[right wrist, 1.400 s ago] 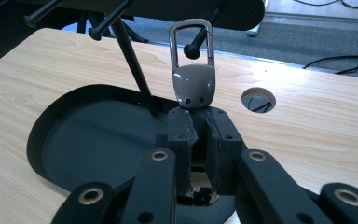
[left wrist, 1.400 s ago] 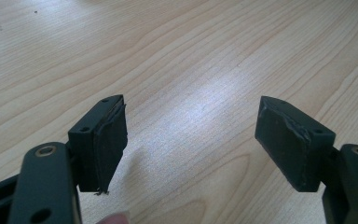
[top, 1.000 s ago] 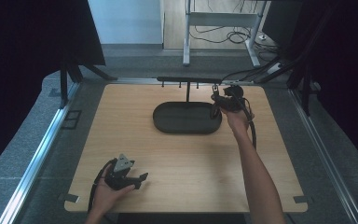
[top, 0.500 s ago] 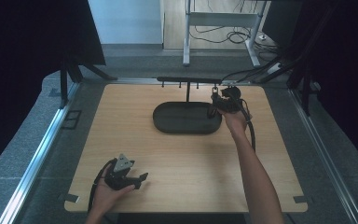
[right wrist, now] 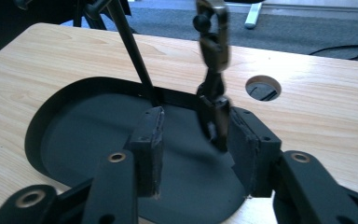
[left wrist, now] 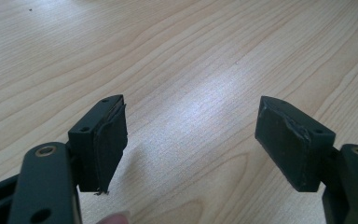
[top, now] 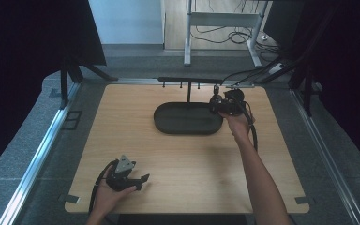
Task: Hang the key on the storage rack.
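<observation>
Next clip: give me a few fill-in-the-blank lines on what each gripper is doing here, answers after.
1. The left gripper rests near the table's near edge with its jaws ____.
2. The right gripper hovers over the black oval ____.
3. Between the right jaws hangs a dark ____ from the stand.

Missing words: open; tray; chain

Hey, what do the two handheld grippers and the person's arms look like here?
Both grippers, left gripper and right gripper, are black with flat rectangular pads and brass-ringed pivot holes. The left carries a grey three-cornered plate. Black cables trail from each. The forearms are bare, with no sleeves.
</observation>
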`<state>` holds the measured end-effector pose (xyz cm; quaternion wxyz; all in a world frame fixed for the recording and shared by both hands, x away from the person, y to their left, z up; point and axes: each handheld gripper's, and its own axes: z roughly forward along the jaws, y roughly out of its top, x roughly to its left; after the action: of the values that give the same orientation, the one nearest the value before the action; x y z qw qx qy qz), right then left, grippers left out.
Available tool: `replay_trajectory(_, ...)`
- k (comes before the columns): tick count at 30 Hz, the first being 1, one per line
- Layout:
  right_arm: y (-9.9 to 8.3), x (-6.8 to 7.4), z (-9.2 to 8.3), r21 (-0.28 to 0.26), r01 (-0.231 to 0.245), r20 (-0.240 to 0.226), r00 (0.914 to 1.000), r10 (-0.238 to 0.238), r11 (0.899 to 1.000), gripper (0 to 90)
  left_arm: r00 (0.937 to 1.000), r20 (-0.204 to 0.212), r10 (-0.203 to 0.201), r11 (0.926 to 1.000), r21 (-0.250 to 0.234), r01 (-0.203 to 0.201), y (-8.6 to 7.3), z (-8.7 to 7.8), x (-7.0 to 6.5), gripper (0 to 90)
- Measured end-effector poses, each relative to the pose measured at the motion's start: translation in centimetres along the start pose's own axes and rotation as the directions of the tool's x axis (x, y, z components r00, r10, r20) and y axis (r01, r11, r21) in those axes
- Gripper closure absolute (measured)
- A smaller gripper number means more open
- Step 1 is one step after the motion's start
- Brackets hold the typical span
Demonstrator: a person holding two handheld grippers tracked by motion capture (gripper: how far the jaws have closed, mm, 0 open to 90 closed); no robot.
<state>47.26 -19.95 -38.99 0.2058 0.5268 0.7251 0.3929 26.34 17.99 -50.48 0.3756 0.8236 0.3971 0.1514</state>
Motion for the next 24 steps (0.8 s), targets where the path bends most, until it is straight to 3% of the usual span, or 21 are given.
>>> replay_trajectory(9,-1.0,-0.2,-1.6,-0.022,0.009,-0.027,0.9996,-0.010,1.000,52.6,1.0000,0.001,0.006,1.0000,0.005,-0.006,0.0,0.1,-0.2,25.6)
replay_trajectory(19,-2.4,1.7,-4.1,-0.050,0.086,-0.072,0.9934,-0.090,0.995,49.8,0.9999,0.001,0.013,0.9999,0.008,-0.013,0.1,0.2,-0.4,25.6)
replay_trajectory(24,-3.3,2.2,-5.1,-0.075,0.101,-0.090,0.9901,-0.108,0.992,50.0,0.9999,0.004,0.016,0.9998,0.008,-0.016,0.1,0.3,-0.6,25.6)
